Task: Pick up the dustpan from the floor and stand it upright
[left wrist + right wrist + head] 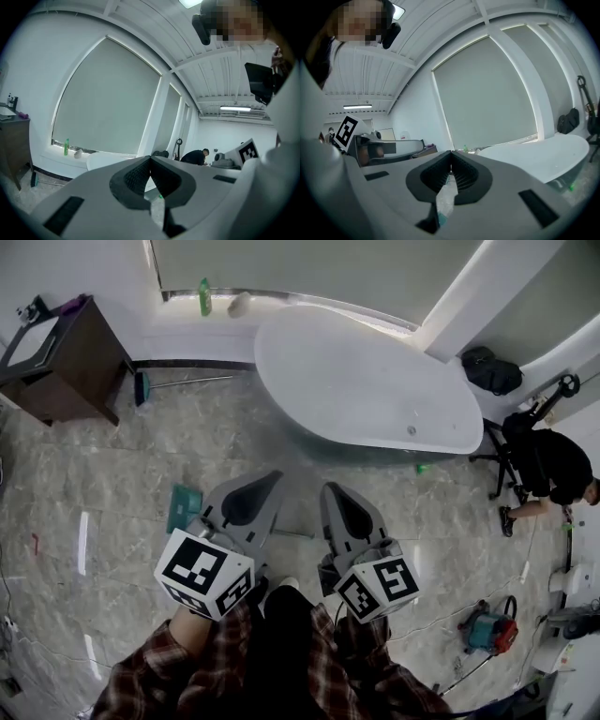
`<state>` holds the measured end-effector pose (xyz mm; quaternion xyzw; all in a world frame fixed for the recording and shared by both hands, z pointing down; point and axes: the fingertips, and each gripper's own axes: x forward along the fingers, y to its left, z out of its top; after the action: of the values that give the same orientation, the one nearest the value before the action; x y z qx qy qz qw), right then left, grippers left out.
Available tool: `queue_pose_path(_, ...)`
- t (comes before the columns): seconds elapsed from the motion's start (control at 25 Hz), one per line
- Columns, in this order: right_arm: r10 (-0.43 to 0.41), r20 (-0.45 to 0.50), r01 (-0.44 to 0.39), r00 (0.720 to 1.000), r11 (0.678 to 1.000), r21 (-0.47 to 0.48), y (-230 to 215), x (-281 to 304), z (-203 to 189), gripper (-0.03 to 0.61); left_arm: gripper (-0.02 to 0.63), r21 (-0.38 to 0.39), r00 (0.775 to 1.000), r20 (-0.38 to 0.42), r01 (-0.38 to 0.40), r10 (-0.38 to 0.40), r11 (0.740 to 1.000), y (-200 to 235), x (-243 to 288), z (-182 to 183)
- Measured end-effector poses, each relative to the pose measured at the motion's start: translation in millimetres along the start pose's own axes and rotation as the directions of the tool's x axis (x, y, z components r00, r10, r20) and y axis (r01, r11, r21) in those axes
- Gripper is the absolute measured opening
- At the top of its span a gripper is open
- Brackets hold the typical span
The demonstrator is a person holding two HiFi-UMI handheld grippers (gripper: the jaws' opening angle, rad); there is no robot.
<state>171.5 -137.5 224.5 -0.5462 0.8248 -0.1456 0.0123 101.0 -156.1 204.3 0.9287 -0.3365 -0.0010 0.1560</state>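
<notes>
My left gripper (275, 477) and right gripper (330, 488) closed and empty, I judge the green dustpan (184, 506) light, stiff plastic, best pinched by its thin handle (292, 534).

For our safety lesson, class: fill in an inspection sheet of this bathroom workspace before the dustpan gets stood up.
Surface: grey marble-tiled floor, glossy.
Job's things: teal plastic dustpan lying on the floor, not upright, not held.
Clutter: teal brush with metal handle by the wall; red-and-teal machine.
Grippers: left gripper and right gripper both shut, empty.
Cables: thin cable across the floor near the machine.
Surroundings: white oval bathtub; dark wooden cabinet; crouching person.
</notes>
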Motion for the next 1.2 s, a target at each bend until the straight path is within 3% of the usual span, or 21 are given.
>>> queue_pose_path(0.44, -0.010, -0.003, 0.010, 1.000, 1.000, -0.007, -2, 15, 11, 0.012, 0.011, -0.021, 1.000, 0.006, 0.020, -0.019, 1.000, 12, 14, 10)
queue_pose_path(0.8, -0.087, -0.104, 0.087, 0.991, 0.996, -0.006, -40, 11, -20, 0.012, 0.009, -0.071, 0.999, -0.047, -0.014, 0.011, 0.997, 17, 21, -22)
queue_pose_path(1.0, -0.185, -0.225, 0.194, 0.957, 0.981, 0.020, -93, 6, -72, 0.012, 0.009, -0.108, 0.993, -0.121, 0.005, -0.018, 0.994, 23, 36, -68)
queue_pose_path(1.2, -0.256, -0.398, 0.290, 0.881, 0.957, 0.027, -165, 4, -162, 0.025, 0.011, -0.146, 0.979, -0.201, 0.005, -0.035, 0.989, 33, 67, -132)
